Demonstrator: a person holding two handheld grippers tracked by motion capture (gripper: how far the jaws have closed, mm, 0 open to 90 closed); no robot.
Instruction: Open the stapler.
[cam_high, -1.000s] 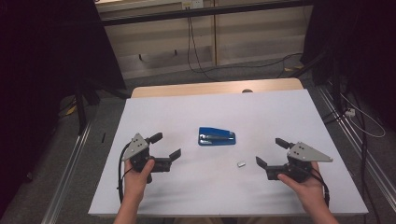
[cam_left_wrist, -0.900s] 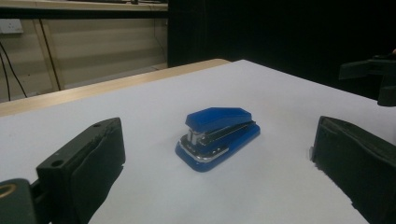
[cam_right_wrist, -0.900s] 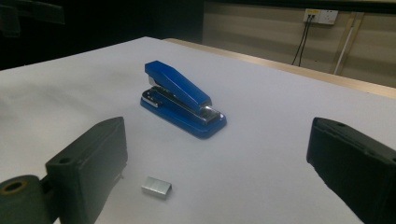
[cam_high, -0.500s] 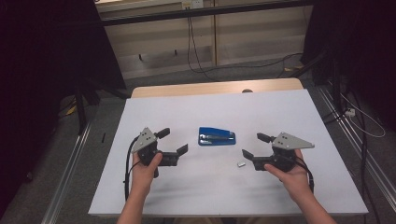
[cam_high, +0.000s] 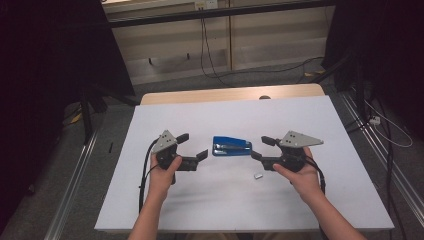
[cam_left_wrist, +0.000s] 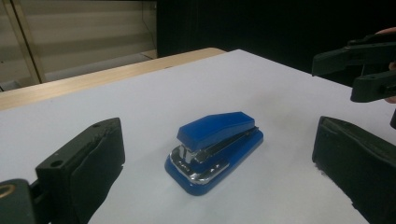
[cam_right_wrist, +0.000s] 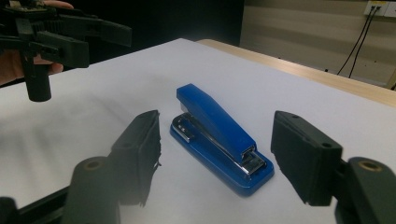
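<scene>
Your blue stapler (cam_high: 232, 147) lies flat on the white surface (cam_high: 300, 115), between your two hands and a little ahead of them, with its long side running left to right in the high view.

Your left tongs (cam_high: 192, 146) sit just left of the stapler, pointing at it, their jaws spread wide with nothing between them. From the left gripper view the stapler (cam_left_wrist: 214, 150) rests a short way beyond the two black jaws, apart from both, its chrome front turned toward you.

Your right tongs (cam_high: 261, 148) point at the stapler's other end from just beside it. Their jaws have just been closing, yet they are spread and pinch nothing. In the right gripper view the stapler (cam_right_wrist: 219, 136) lies in line with the gap, ahead of the jaw tips and touching neither.

A small silver piece (cam_high: 258, 175) lies on the surface close under your right tongs, near your right hand (cam_high: 299, 176).
</scene>
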